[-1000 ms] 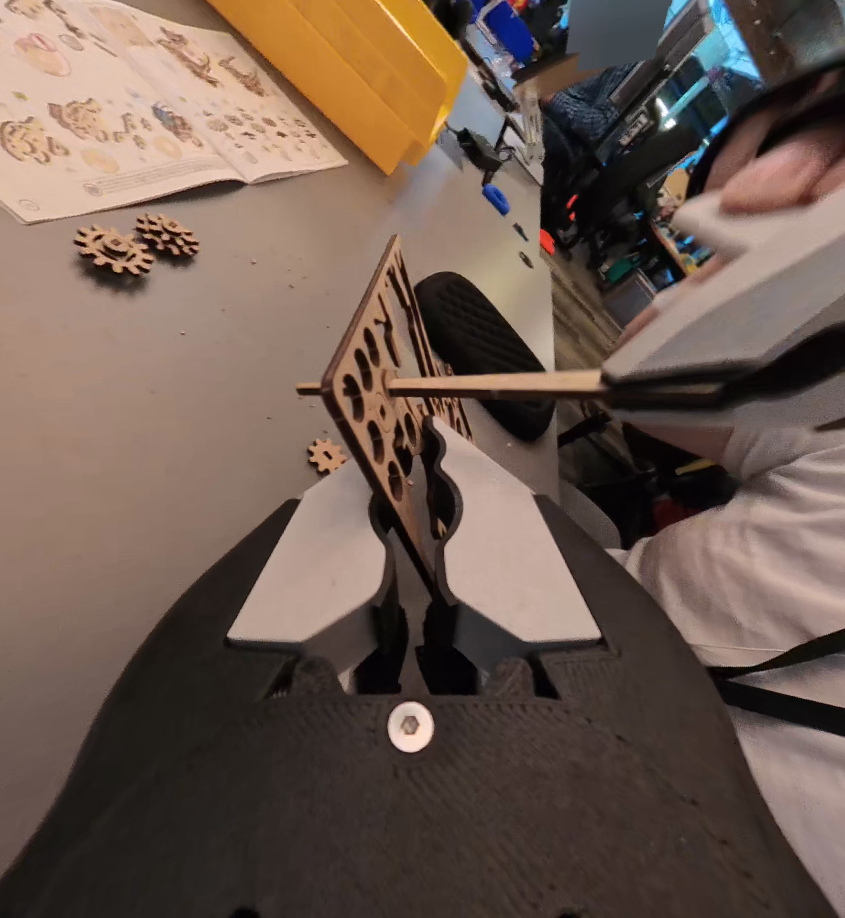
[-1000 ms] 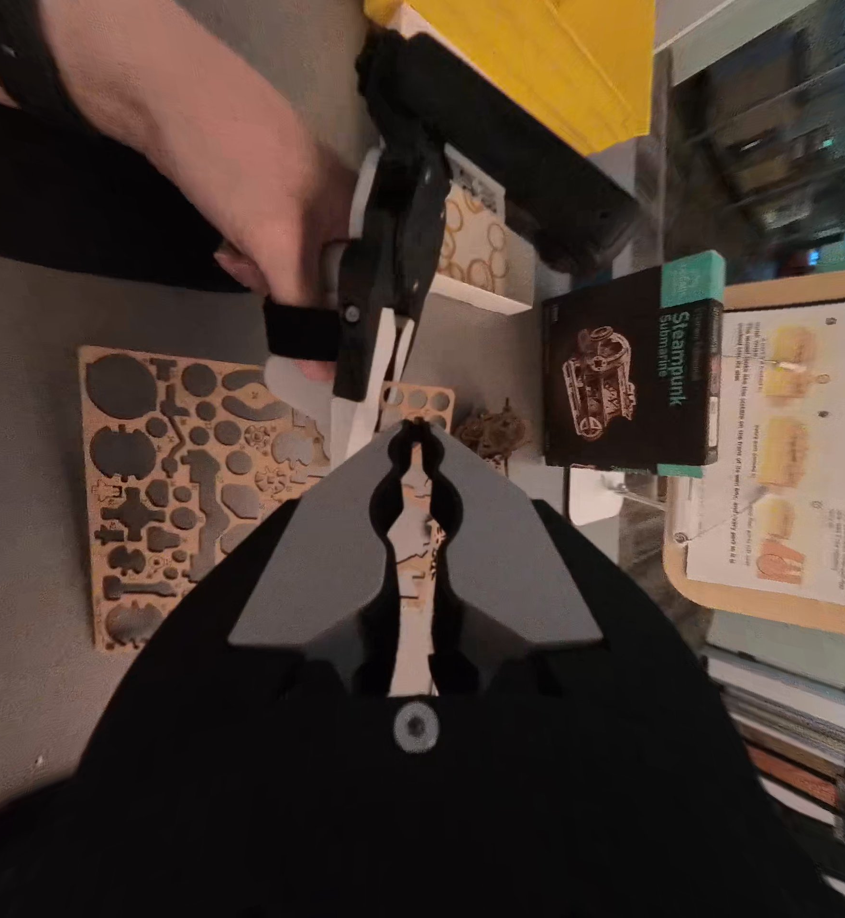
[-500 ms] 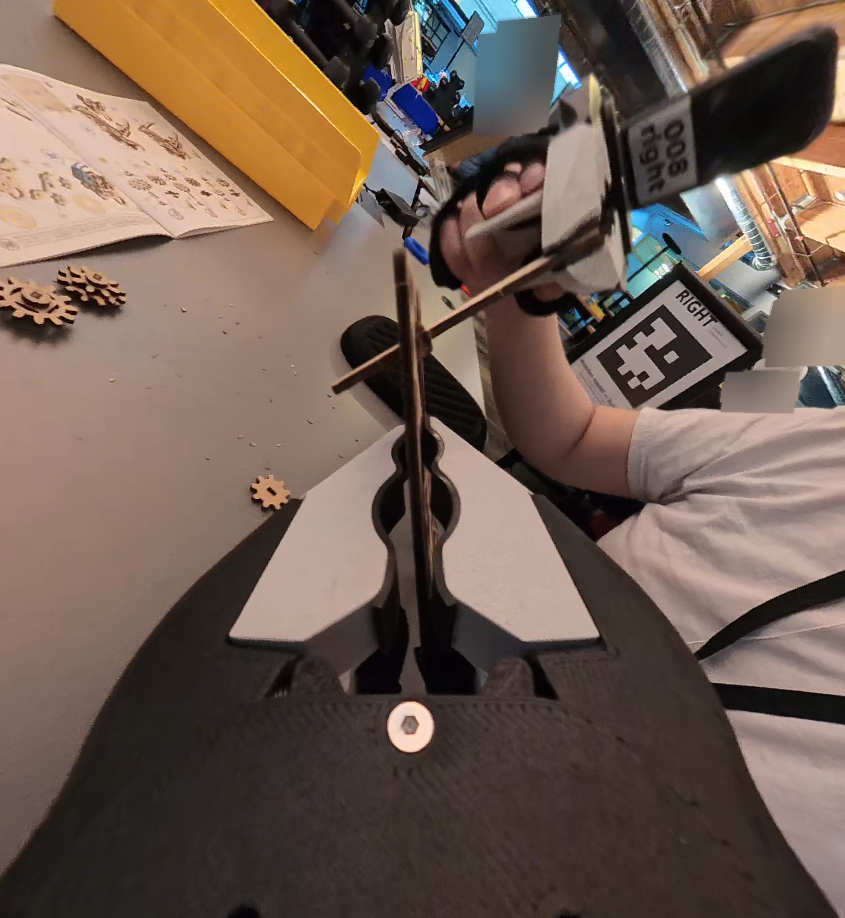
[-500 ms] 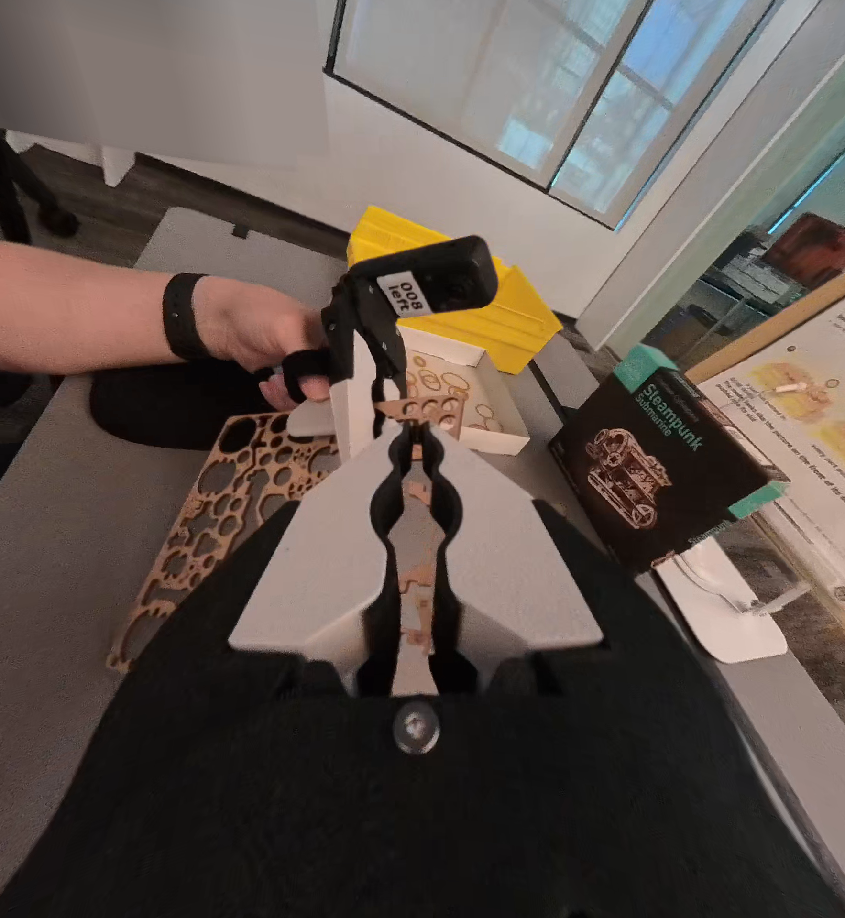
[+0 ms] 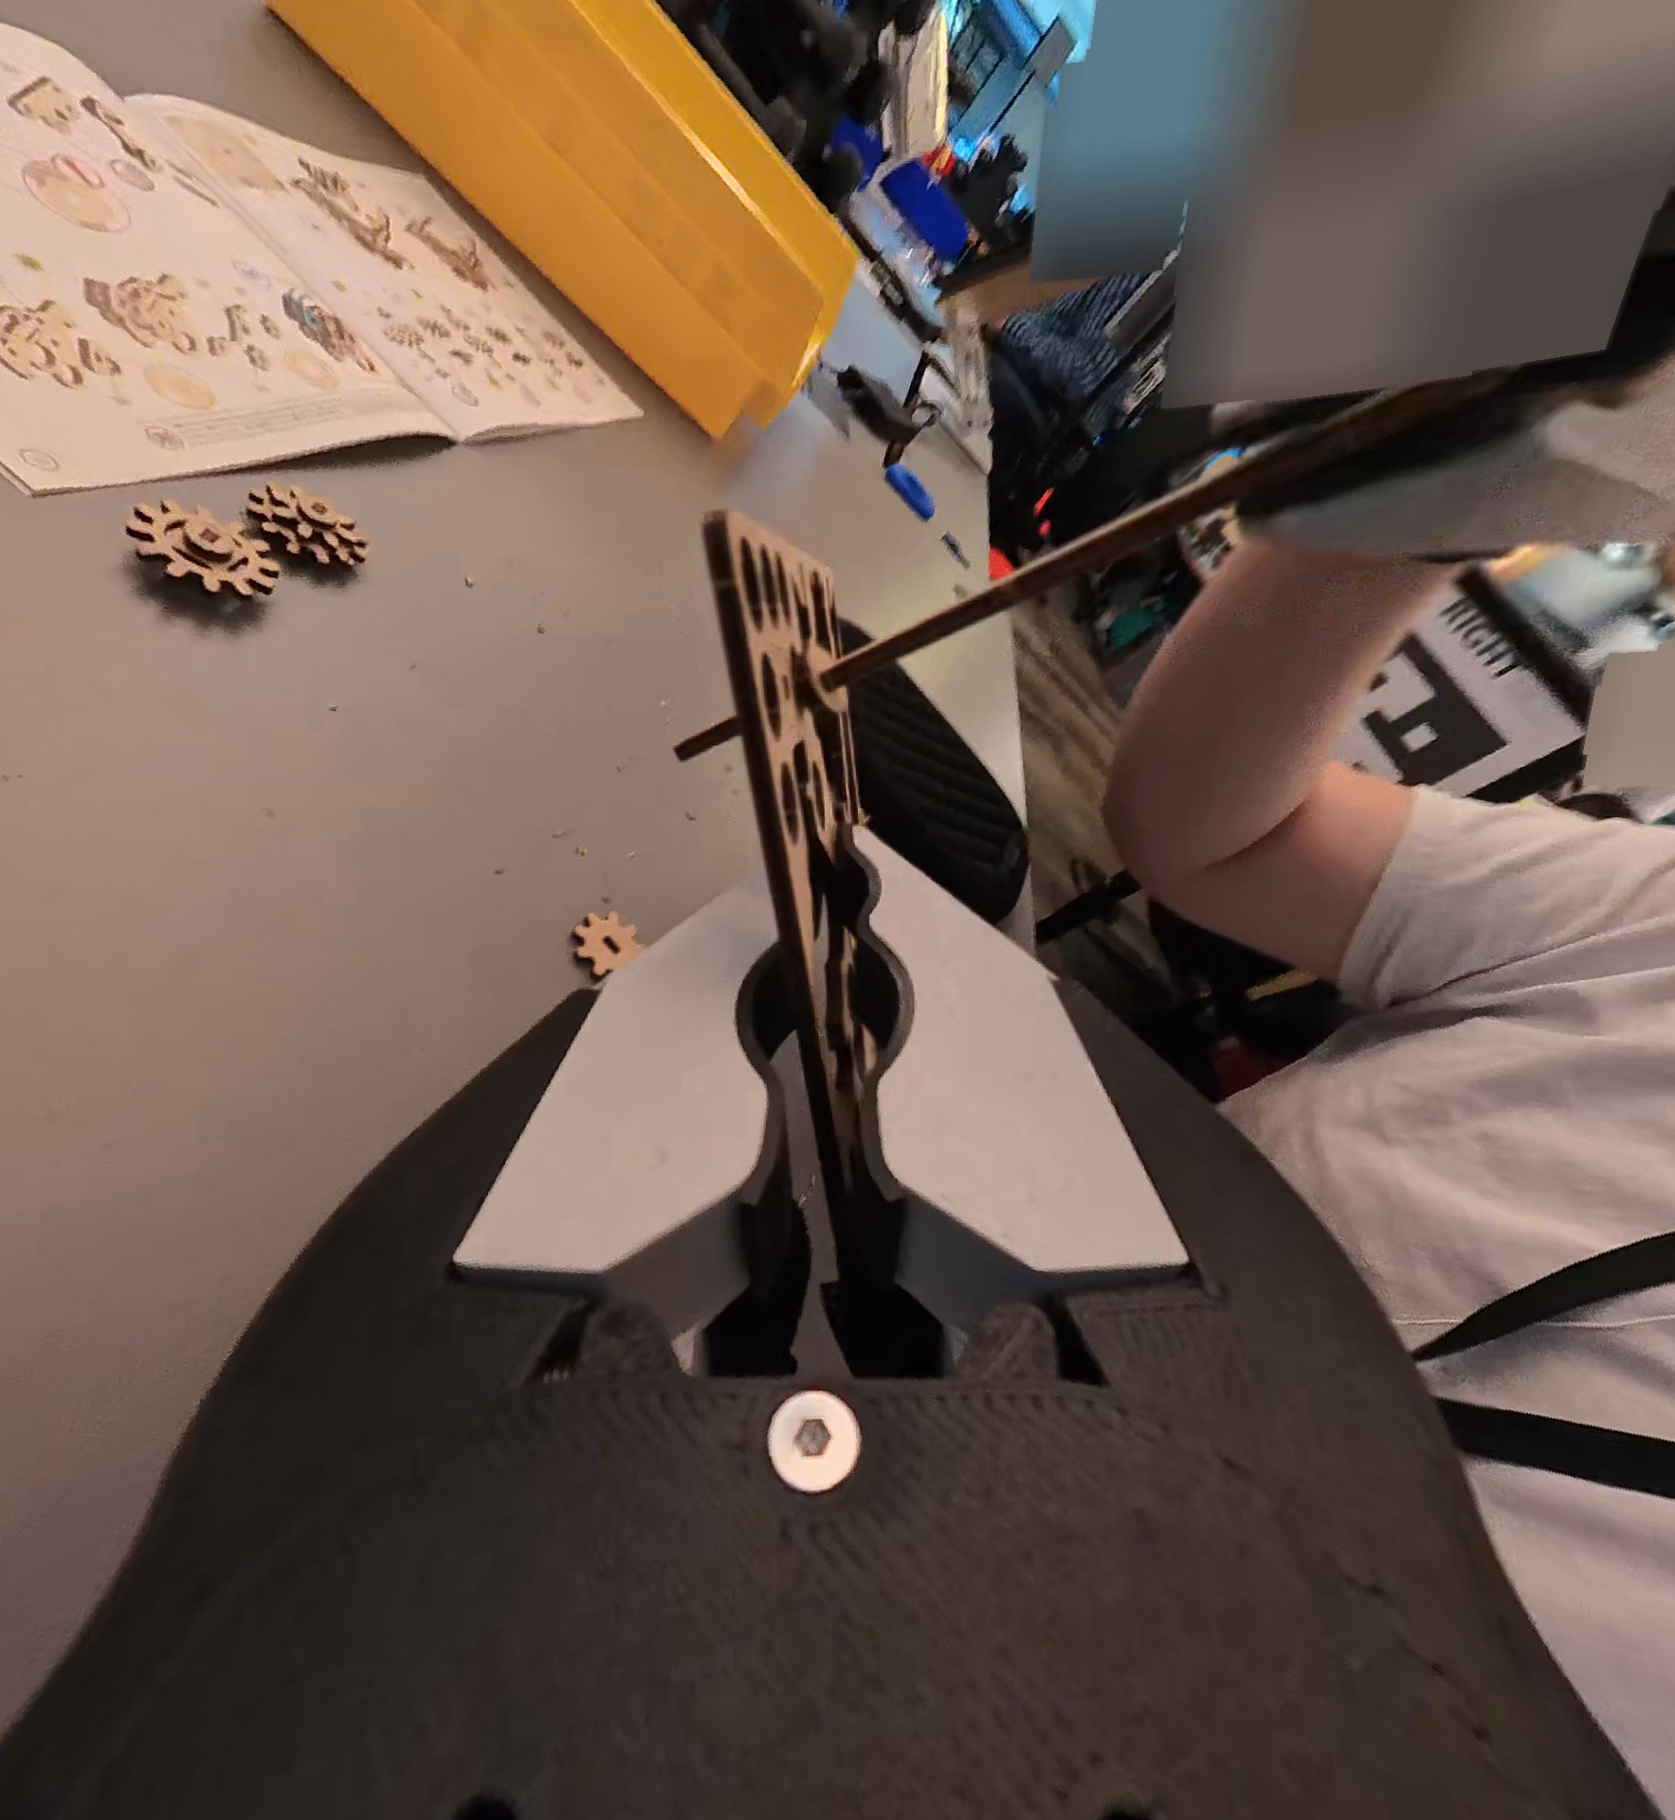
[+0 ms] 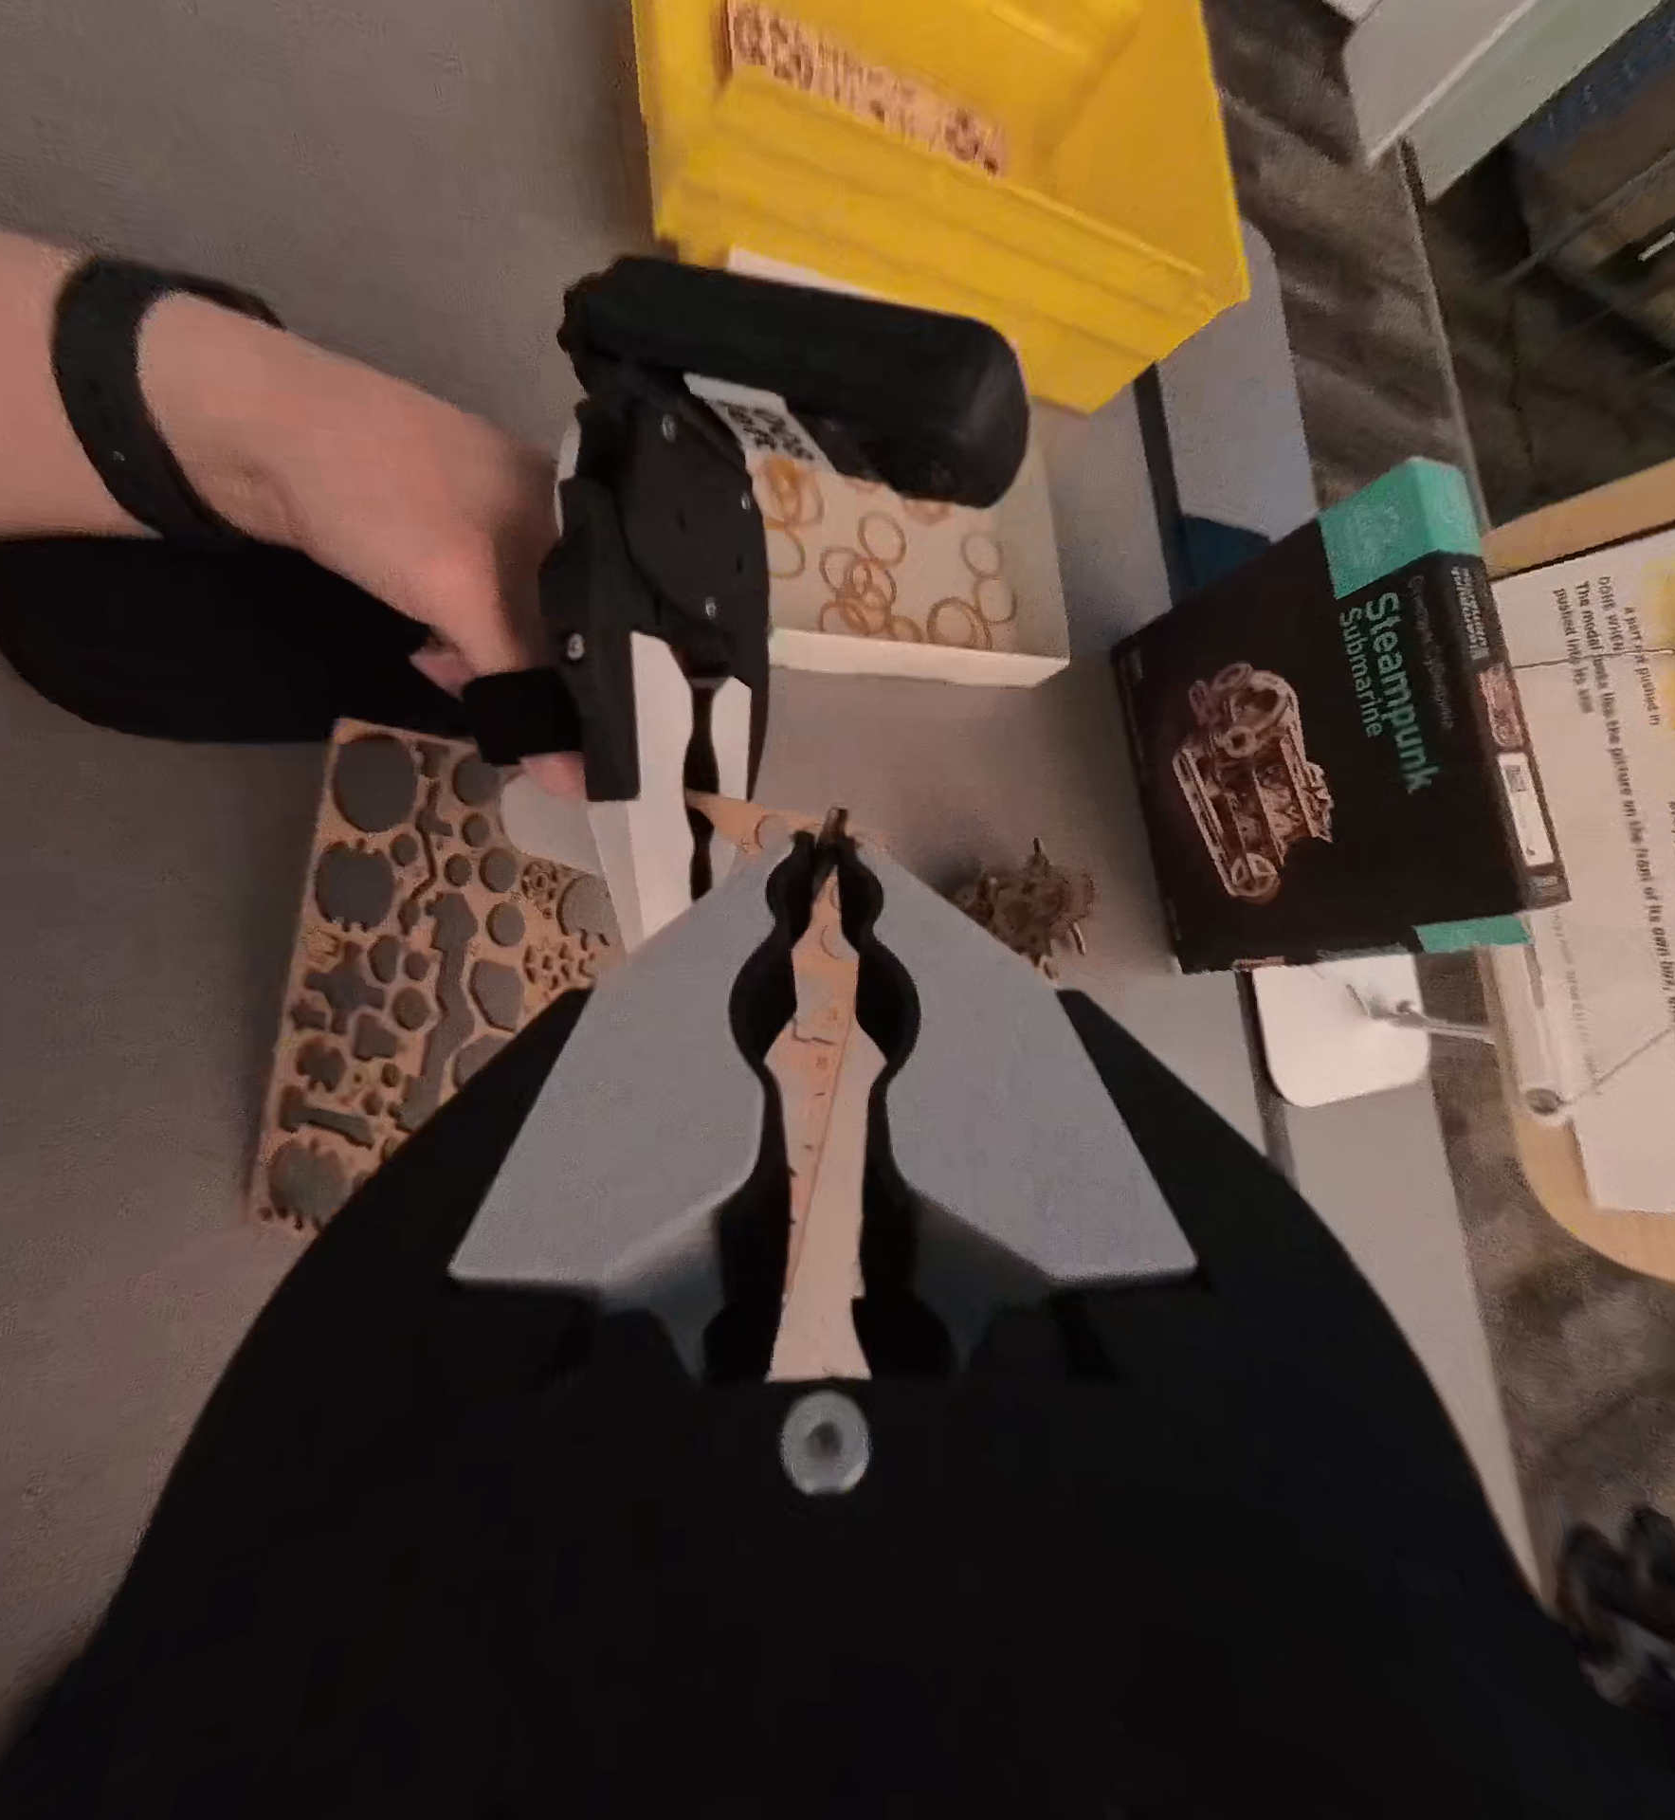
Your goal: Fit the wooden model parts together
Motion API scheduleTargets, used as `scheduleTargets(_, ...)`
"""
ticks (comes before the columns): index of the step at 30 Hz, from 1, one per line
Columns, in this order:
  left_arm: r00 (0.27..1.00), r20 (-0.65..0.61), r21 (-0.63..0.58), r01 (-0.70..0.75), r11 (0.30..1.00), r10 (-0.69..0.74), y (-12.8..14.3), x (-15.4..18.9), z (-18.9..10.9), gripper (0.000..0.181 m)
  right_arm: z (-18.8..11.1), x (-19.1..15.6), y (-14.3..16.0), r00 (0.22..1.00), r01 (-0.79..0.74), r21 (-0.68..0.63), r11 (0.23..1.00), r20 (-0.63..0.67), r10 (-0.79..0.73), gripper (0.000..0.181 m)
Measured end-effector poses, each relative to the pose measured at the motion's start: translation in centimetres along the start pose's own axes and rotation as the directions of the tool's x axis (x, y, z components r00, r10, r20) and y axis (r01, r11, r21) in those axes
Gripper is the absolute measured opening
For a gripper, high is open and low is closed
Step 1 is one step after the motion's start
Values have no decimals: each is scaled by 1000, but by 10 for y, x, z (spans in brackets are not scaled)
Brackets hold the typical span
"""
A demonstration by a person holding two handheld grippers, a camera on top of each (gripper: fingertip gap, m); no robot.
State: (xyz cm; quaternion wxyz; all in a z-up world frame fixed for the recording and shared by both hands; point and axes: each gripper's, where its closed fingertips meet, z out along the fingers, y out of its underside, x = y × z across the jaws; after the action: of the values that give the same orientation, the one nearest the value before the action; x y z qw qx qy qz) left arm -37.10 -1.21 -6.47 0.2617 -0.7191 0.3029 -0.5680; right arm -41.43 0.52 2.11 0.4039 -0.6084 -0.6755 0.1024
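Observation:
My left gripper [image 5: 813, 867] is shut on a thin wooden plate [image 5: 782, 689] full of cut-outs and holds it upright above the grey table [image 5: 321, 886]. A thin wooden strip [image 5: 1060, 581] passes through a hole in the plate, and its tip sticks out on the left side. My right gripper [image 6: 825, 847] is shut on that strip [image 6: 818, 1103]; it shows blurred at the upper right of the left wrist view [image 5: 1503, 473]. In the right wrist view the left gripper [image 6: 685, 837], held by a hand, is just beyond my fingertips with the plate [image 6: 749, 825].
Two wooden gears [image 5: 208, 547] and a small gear [image 5: 607, 941] lie near an open manual [image 5: 222, 295]. There are also a yellow bin [image 6: 912, 197], a white box of rings [image 6: 912, 591], a cut-out wooden sheet [image 6: 400, 965], a small wooden assembly [image 6: 1020, 901], a black carton [image 6: 1335, 729] and a black wrist pad [image 5: 922, 778].
Both grippers have kept their hold and swung about. The strip stays through the plate. The right gripper now tilts down over the table, and the plate has turned slightly.

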Motion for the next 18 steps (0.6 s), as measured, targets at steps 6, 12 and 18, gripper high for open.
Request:
scheduleTargets(6,997,-74,86,8,996,-1,-15,12,-11,0,-37,9,25,980,-172,446,878,-17,200,4)
scheduleTargets(12,1000,10,59,-20,998,20,-11,2,-9,0,-54,-5,37,952,-135,590,796,-144,268,2)
scheduleTargets(18,1000,23,60,-1,998,-1,-10,-3,-9,0,-82,-11,27,924,-81,604,793,-253,287,2)
